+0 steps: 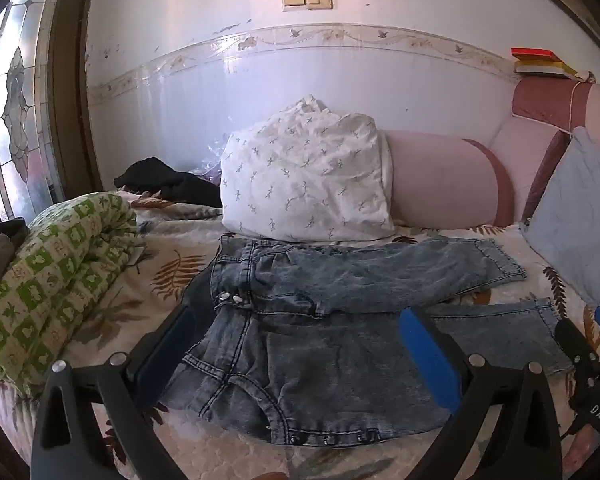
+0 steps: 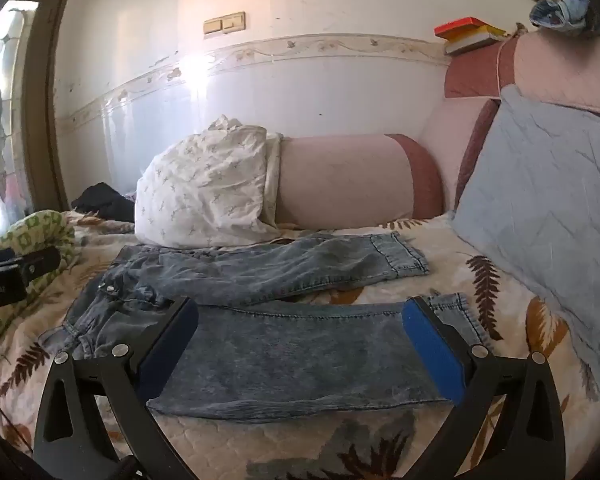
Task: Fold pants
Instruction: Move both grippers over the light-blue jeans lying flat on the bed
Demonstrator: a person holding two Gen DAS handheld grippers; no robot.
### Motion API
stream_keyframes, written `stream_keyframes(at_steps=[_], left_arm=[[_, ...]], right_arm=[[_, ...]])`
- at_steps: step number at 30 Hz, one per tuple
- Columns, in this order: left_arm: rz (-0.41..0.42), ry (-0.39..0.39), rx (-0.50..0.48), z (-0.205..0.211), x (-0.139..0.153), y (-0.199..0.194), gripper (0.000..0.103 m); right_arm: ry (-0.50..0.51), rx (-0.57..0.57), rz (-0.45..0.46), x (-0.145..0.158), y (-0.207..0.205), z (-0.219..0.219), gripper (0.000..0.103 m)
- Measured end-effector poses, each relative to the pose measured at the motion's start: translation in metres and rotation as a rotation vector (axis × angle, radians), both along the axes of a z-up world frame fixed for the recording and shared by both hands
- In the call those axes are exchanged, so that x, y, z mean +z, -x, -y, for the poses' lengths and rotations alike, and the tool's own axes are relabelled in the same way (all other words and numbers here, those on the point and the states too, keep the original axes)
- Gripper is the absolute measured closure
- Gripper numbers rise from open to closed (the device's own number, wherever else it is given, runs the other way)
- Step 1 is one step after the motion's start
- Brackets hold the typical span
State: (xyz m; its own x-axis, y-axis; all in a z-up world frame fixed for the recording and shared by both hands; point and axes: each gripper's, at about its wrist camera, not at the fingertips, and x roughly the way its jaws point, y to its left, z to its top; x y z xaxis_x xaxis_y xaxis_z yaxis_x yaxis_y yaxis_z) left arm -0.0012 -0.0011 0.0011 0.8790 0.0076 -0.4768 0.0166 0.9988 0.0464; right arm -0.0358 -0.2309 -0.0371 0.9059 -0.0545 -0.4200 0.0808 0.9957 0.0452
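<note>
Jeans (image 1: 340, 320) lay spread flat on the bed (image 1: 172, 280), waistband toward the bed's left side and both legs running out to the right, parted in a narrow V. The far leg (image 2: 284, 268) stretched along just in front of a white patterned pillow (image 1: 304, 176) at the wall-side edge; the near leg (image 2: 300, 356) lay closer to the bed's front edge, its hem toward the blue quilted cushion (image 2: 548, 216) at the headboard end.

The left gripper (image 1: 296, 348) hovered over the seat and waistband area, its fingers (image 1: 428, 360) spread wide with nothing clamped between them. The right gripper (image 2: 300, 344) hung above the near leg, its fingers (image 2: 432, 352) likewise splayed fully apart, the denim visible in the gap but not pinched.

A rolled green-and-white blanket (image 1: 56, 280) sat at the bed's left end, a dark garment (image 1: 168, 180) lay behind it near the wall, and a pink bolster (image 2: 340, 180) rested beside the pillow.
</note>
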Motion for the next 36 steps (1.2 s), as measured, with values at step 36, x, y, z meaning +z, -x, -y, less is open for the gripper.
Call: stream_keyframes(at_steps=[36], left_arm=[[-0.090, -0.040, 0.034, -0.027, -0.037, -0.022, 0.000]], right_arm=[[-0.095, -0.143, -0.098, -0.009, -0.015, 0.042, 0.000]])
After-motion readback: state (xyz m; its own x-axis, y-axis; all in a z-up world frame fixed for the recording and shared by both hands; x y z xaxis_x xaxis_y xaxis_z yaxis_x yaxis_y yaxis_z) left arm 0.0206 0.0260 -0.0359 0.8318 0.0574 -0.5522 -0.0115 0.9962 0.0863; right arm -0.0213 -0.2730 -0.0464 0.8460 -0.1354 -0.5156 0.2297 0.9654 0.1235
